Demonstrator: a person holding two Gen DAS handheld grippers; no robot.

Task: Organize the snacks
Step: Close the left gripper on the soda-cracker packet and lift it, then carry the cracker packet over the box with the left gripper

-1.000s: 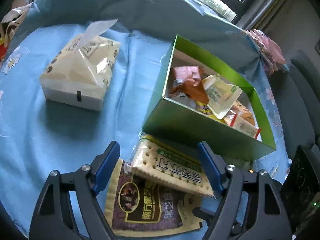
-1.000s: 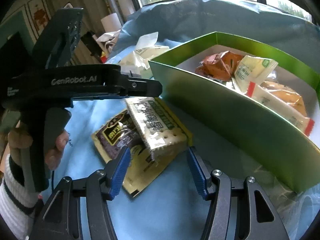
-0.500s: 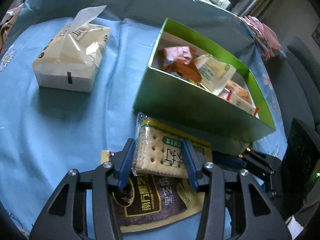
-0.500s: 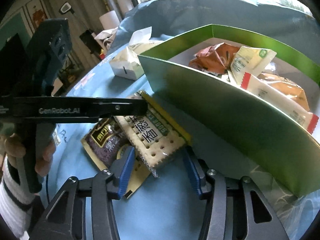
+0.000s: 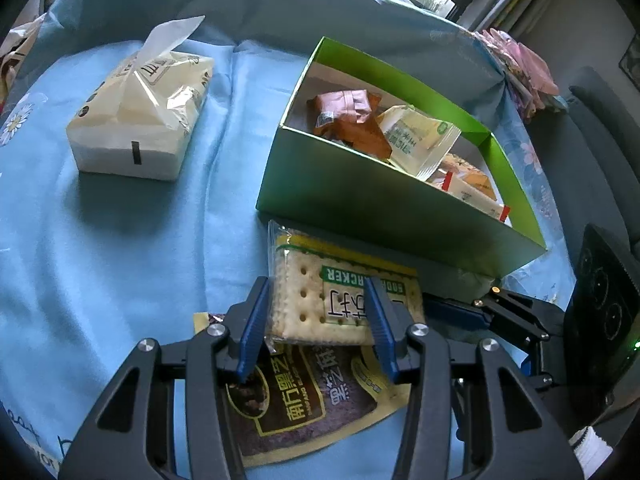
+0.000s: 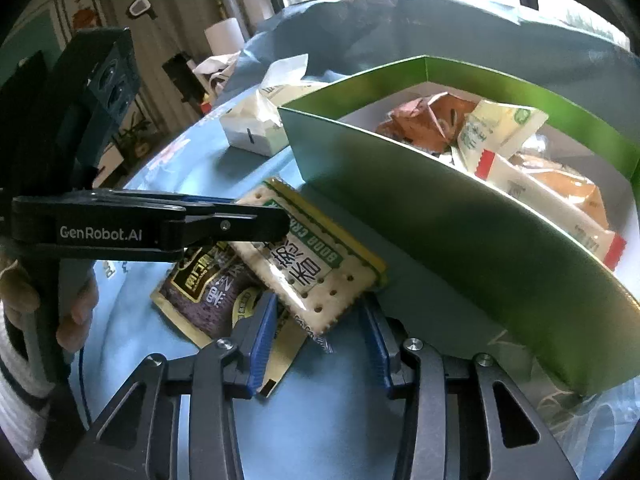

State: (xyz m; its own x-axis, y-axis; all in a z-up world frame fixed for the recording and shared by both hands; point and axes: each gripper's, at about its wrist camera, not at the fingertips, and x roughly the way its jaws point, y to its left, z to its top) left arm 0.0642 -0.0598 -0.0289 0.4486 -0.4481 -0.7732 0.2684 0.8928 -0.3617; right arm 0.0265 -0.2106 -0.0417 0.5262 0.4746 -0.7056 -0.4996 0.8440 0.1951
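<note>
The cracker packet (image 5: 324, 300) lay just in front of the green box (image 5: 384, 208), resting partly on a dark snack pouch (image 5: 304, 404). The left gripper (image 5: 316, 320) was clamped on the packet's near end. The right gripper (image 6: 316, 320) was closing, its fingers apart at the packet's opposite corner (contact uncertain). Other wrapped snacks (image 5: 352, 120) were inside the box.
</note>
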